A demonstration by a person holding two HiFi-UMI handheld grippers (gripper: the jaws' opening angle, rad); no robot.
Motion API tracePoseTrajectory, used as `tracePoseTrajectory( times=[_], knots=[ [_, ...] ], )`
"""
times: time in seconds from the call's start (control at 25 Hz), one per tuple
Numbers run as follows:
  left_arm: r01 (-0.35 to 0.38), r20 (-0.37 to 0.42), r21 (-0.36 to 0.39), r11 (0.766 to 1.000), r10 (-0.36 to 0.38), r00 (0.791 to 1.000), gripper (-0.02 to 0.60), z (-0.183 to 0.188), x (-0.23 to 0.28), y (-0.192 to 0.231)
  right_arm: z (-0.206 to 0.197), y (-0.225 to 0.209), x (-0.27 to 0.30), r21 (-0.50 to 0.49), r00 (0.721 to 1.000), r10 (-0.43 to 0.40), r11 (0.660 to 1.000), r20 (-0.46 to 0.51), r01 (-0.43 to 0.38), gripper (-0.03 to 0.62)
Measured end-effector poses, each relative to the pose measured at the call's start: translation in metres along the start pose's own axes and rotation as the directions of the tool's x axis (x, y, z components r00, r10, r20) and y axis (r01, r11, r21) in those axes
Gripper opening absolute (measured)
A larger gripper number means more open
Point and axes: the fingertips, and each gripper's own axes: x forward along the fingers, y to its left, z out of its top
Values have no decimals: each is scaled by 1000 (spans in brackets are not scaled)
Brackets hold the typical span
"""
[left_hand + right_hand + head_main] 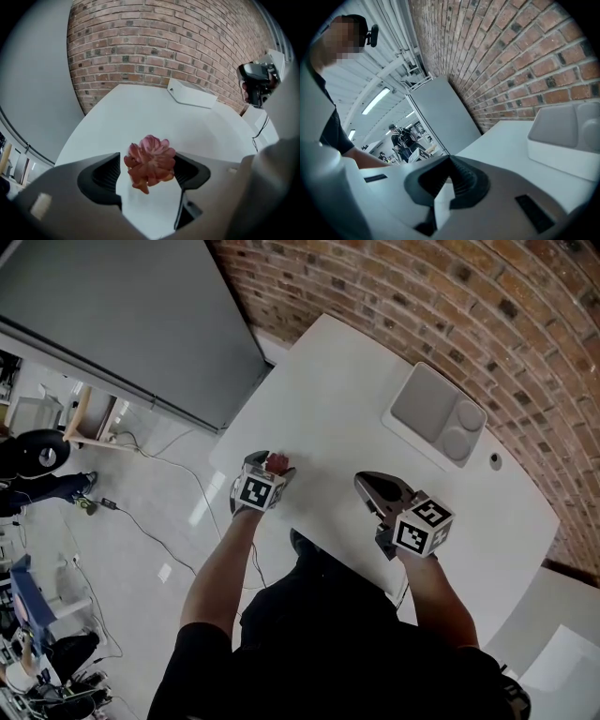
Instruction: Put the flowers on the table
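Note:
A pink-red flower (277,463) lies at the near left edge of the white table (337,399). My left gripper (270,466) stands over it there. In the left gripper view the flower (150,164) sits between the wide-spread jaws of my left gripper (148,174). It brushes the right pad, and a thin gap shows at the left pad. My right gripper (362,480) hovers over the table's near edge a little to the right. Its jaws meet at the tips in the right gripper view (450,159), with nothing between them.
A white tray (436,413) with a square well and round wells stands at the table's far side by the brick wall (450,296). A grey panel (122,315) rises left of the table. Cables run over the floor (141,521) below the table's left edge.

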Motion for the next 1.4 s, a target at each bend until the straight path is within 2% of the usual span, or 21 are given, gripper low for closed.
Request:
tracePoseTrajectory(
  times=[0.28, 0.44, 0.64, 0.76, 0.88, 1.0, 1.16, 1.4],
  knots=[
    [-8, 3, -9, 1000, 8, 1000, 330, 2, -29, -2, 7, 6, 10, -8, 998, 54, 999, 10, -54, 8],
    [-10, 69, -17, 1000, 11, 998, 330, 9, -56, -4, 11, 14, 20, -31, 998, 66, 997, 0, -66, 8],
    [-49, 158, -10, 999, 50, 986, 325, 10, -100, 9, 23, 49, 38, -97, 997, 74, 992, -4, -74, 8],
    [-71, 209, 17, 997, 66, 976, 283, 3, -130, 21, 31, 76, 53, -144, 998, 58, 988, 7, -57, 8],
    [-57, 283, 34, 998, 45, 958, 199, -8, -169, 32, 42, 105, 68, -144, 997, 27, 989, 72, -16, 8],
    [-32, 366, 40, 999, 15, 931, 98, -16, -216, 43, 44, 137, 82, -150, 994, 21, 989, 103, -5, 8],
    [-47, 450, 59, 997, 16, 893, 56, -22, -268, 63, 50, 172, 94, -180, 990, 7, 983, 141, 19, 8],
    [-35, 538, 40, 999, 8, 843, 20, -33, -323, 83, 42, 217, 99, -208, 985, -6, 977, 175, 43, 8]
  ],
)
